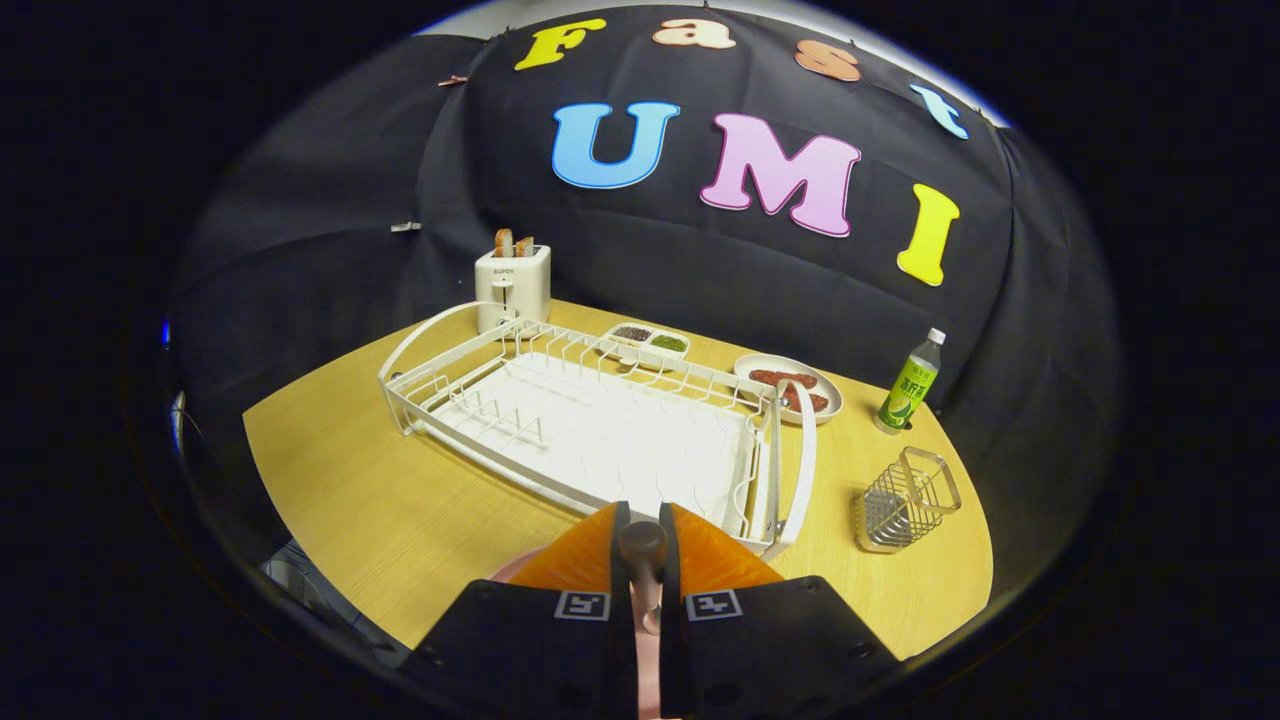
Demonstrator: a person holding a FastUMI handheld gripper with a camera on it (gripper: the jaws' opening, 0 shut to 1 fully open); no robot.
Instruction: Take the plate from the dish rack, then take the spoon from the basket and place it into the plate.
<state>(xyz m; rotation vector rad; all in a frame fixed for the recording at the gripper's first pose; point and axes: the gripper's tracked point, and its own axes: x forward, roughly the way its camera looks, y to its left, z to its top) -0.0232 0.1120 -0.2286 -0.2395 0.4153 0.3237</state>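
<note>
The tongs (641,560) are clenched on the spoon (642,548) handle over the pink plate (512,568), just before the dish rack (600,430). Lowering it gently before releasing should keep it from bouncing out.

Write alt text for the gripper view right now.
The gripper is shut on a spoon handle above a pink plate, just short of the empty white dish rack. A wire basket stands to its right.
</note>
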